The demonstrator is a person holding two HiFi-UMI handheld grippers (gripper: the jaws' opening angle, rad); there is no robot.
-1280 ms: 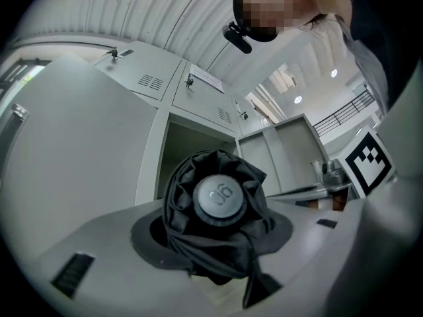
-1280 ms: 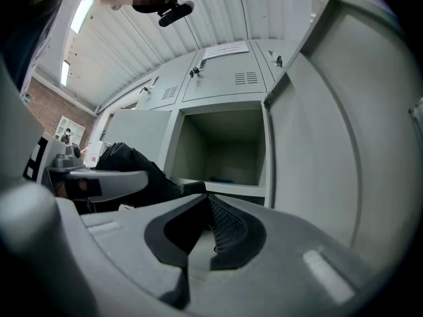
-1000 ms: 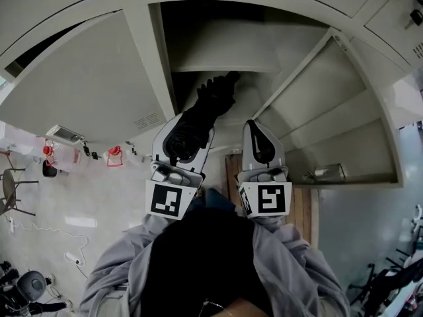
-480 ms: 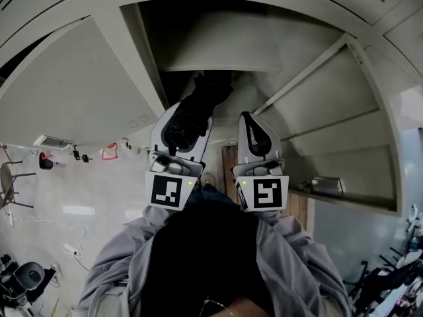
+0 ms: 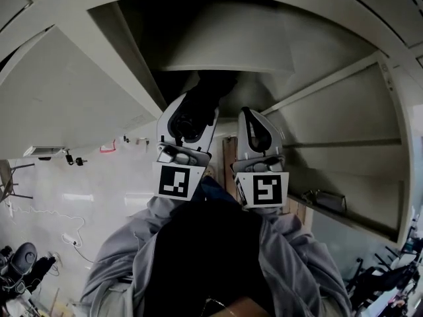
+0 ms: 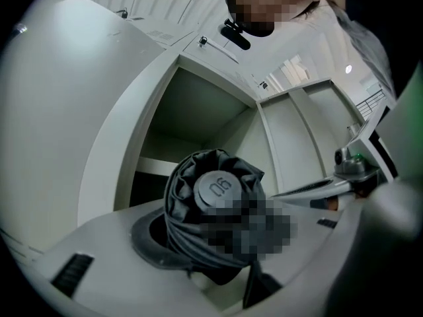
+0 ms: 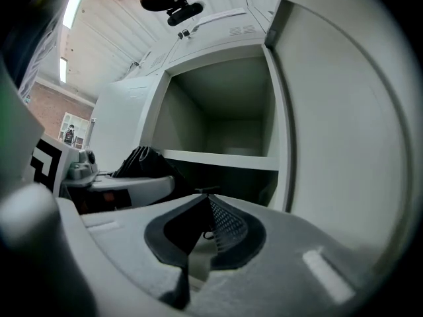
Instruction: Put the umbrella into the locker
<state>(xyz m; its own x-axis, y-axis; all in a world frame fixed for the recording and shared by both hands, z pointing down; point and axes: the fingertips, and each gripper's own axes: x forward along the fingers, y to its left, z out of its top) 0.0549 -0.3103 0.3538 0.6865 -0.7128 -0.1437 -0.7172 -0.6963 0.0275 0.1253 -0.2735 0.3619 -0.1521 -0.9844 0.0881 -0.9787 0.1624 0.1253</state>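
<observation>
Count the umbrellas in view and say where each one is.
1. The folded black umbrella is gripped in the left gripper, its far end pointing into the open locker. Others might be hidden in the locker's dark lower compartment.

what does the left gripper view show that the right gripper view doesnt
Only the left gripper view: the umbrella's round end cap head-on, clamped in the left gripper's jaws. Only the right gripper view: the right gripper's jaws closed together with nothing between them, and the umbrella seen from the side. Both: the open locker compartment with its shelf.
</observation>
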